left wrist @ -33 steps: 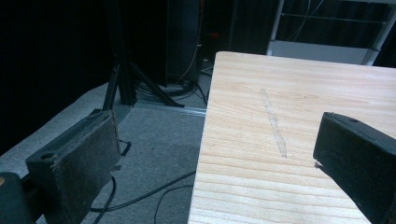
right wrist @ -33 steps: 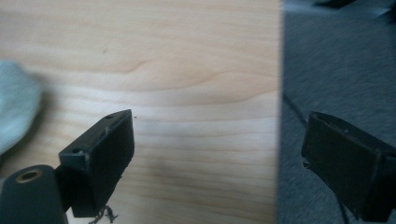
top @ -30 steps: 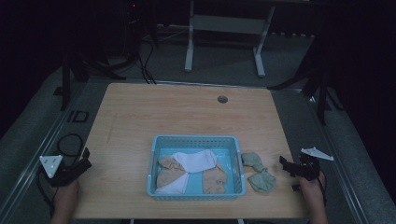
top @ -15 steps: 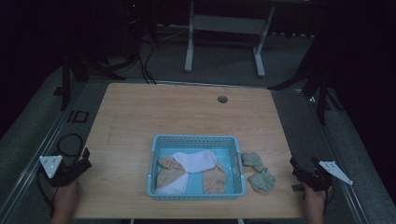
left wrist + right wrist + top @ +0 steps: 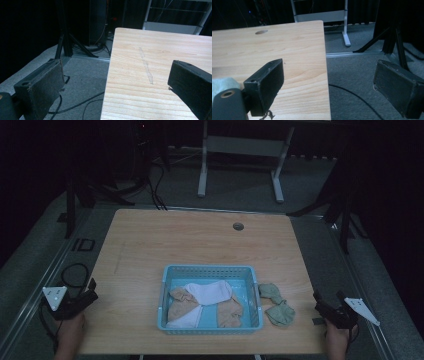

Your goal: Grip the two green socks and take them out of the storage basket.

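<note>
The left gripper (image 5: 82, 299) sits at the bench's (image 5: 200, 245) left edge, near the front corner, held in a hand (image 5: 67, 337). In the left gripper view its 2 fingers (image 5: 41, 87) stand wide apart with nothing between them; one is over the floor, the other over the wood.

The right gripper (image 5: 327, 307) is off the bench's right edge, in the other hand (image 5: 336, 344). In the right gripper view its 2 fingers (image 5: 265, 83) are likewise spread wide and hold nothing; one hangs over the bench corner, the other over the grey floor (image 5: 362, 75).

A blue basket (image 5: 210, 327) stands near the front middle of the bench. Inside lie a white sock (image 5: 210, 291) and tan socks (image 5: 181, 302). 2 green socks (image 5: 277, 306) lie on the wood just beside the basket's right wall, between it and the right gripper, touching neither gripper.
</note>
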